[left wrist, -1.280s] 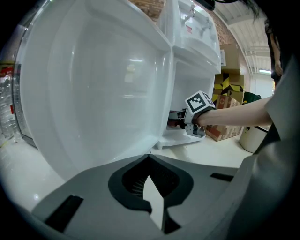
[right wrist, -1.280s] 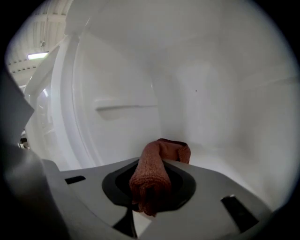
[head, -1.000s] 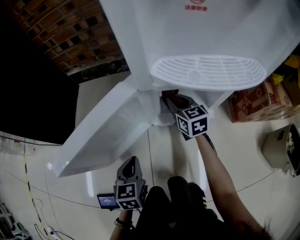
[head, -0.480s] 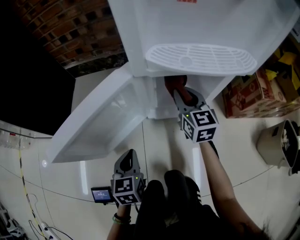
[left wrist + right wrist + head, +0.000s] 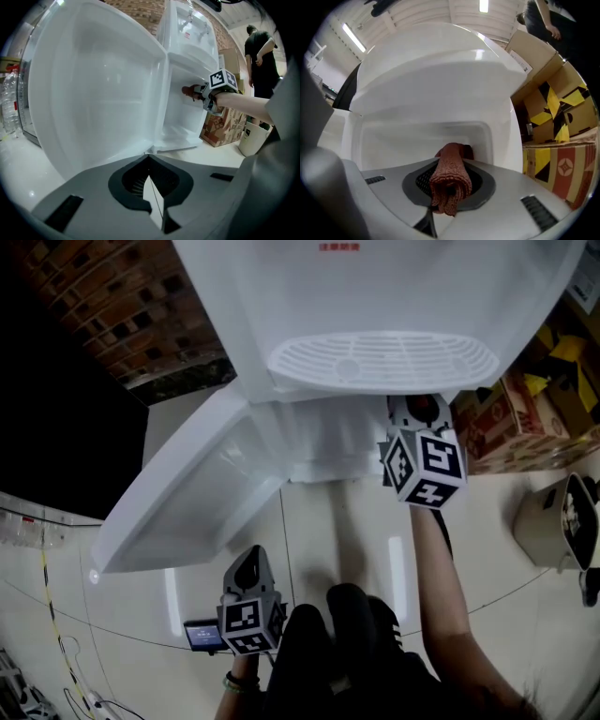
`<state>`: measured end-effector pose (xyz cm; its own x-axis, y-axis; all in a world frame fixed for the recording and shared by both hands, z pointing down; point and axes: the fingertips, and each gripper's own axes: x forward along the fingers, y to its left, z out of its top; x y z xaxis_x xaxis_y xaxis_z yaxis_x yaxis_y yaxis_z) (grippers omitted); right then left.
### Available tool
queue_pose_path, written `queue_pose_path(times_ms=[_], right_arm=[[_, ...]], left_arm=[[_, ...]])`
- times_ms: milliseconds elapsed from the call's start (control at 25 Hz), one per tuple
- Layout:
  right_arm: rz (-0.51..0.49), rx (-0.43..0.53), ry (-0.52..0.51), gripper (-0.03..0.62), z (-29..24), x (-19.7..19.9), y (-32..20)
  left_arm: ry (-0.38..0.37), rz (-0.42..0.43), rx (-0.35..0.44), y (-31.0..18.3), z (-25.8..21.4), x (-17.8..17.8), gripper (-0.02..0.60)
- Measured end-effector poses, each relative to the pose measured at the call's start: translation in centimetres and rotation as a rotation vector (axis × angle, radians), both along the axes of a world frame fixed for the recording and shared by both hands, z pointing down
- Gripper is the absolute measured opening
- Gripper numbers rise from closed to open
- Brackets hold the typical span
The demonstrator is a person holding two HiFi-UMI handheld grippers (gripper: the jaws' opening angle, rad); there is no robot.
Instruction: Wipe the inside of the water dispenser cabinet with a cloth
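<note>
The white water dispenser stands ahead with its cabinet door swung open to the left. My right gripper reaches into the right side of the cabinet opening, under the drip grille. It is shut on a reddish-brown cloth, folded between the jaws and touching the cabinet's white back wall. The left gripper view shows that cloth inside the cabinet. My left gripper hangs low near my knees, shut and holding nothing.
Cardboard boxes sit to the right of the dispenser, some with yellow-black tape. A pale bin stands on the floor at the right. Behind the dispenser runs a brick wall. A person stands in the background. Bottles are at the far left.
My right gripper has carried the cloth from the cabinet's left-middle to its right side. The left gripper has stayed low with little movement.
</note>
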<state>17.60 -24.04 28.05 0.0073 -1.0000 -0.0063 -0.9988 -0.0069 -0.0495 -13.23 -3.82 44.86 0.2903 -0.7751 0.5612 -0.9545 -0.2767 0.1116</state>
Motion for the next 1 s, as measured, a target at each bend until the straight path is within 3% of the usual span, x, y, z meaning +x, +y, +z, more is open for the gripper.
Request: queue_pose_path(times_ms=[240,440,640,760,1000], right_arm=[[0.05,-0.173,-0.028,0.074,7.7,0.6,-0.4],[0.03,-0.316,0.037,0.074,13.4,0.2,0.2],[0.009,-0.39,0.026,0.075,16.1,0.2,0.9],[-0.009,-0.315,0.001,0.075,13.2,-0.2,1.3],[-0.006,0.0,0.075,0.075,0.6,-0.8,4.9]], left_arm=[[-0.005,0.01,-0.007,0.2,0.2,0.2,-0.011],[-0.008,-0.006,-0.008,0.2,0.3,-0.5,-0.011],[-0.006,-0.002,-0.011,0.2,0.4,-0.4,-0.011],[-0.004,-0.006,-0.008,0.2,0.3,-0.5,-0.011],[0.0,-0.009,-0.002,0.0,0.2,-0.5,-0.011]])
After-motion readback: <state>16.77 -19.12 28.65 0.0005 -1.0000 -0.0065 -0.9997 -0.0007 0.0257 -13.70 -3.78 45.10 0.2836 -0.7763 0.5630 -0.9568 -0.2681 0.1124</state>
